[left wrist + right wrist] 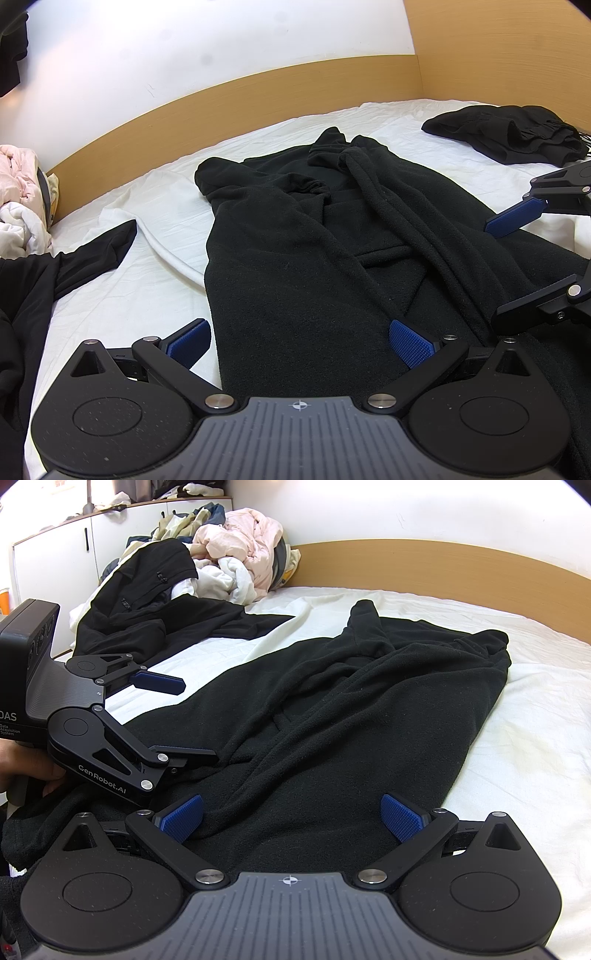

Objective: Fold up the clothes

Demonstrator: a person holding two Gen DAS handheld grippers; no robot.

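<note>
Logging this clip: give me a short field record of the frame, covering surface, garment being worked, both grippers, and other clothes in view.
surface: bed with white sheet, wooden headboard
garment: black fleece garment spread on the sheet, sleeves laid across its middle
left gripper: open, over the garment's near left edge, gripping nothing
right gripper: open, over the garment's near end, gripping nothing
other clothes: small black pile at far right; mixed clothes heap at far left; black jacket
</note>
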